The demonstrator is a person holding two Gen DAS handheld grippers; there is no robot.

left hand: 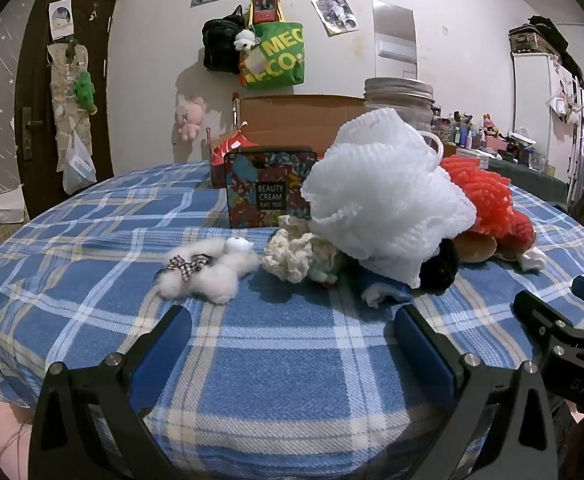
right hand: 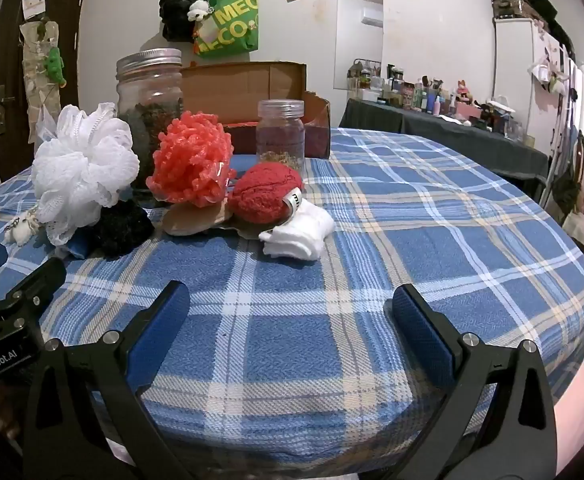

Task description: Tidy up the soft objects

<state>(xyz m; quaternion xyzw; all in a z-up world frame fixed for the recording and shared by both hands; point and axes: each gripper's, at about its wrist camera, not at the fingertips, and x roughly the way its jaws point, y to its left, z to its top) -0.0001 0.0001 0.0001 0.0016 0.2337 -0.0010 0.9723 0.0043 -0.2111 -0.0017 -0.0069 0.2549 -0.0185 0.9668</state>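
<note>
A pile of soft things lies on the blue plaid table (left hand: 284, 360). In the left wrist view: a white mesh bath pouf (left hand: 387, 192), an orange pouf (left hand: 487, 196), a cream knitted piece (left hand: 295, 256), a fluffy white toy with a checked bow (left hand: 208, 268), a black pom (left hand: 439, 268). In the right wrist view: the white pouf (right hand: 84, 168), orange pouf (right hand: 192, 160), a red knitted ball (right hand: 266, 194), a folded white cloth (right hand: 299, 236), the black pom (right hand: 126, 226). My left gripper (left hand: 292, 328) is open and empty before the pile. My right gripper (right hand: 288, 308) is open and empty.
A floral "Beauty Cream" tin (left hand: 270, 188) stands behind the pile. A big lidded glass jar (right hand: 150, 92), a small jar (right hand: 280, 132) and an open cardboard box (right hand: 252, 80) stand at the back. My right gripper shows at the left view's edge (left hand: 559, 320).
</note>
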